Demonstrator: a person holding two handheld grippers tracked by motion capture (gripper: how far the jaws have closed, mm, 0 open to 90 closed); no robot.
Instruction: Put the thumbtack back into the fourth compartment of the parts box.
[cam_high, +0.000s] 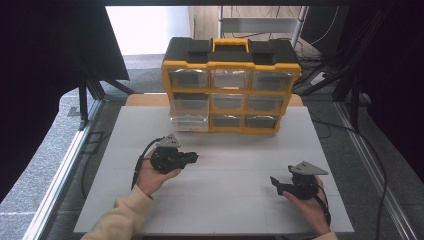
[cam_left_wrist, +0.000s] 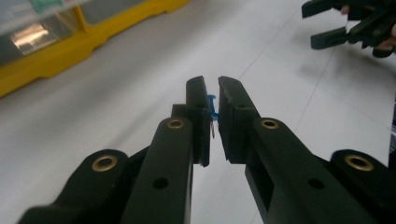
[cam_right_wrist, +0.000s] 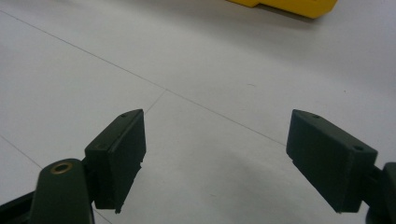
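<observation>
no legible text, organiser (cam_high: 231, 85) seemingly unlabelled

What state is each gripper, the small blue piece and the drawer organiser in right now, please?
left gripper: shut on the blue pin, held above the table.
blue pin: pinched between the jaws, off the table.
right gripper: open, nothing between its jaws.
drawer organiser: upright at the table's far edge; lower-left drawer pulled out, the other drawers in.
table: white.
</observation>
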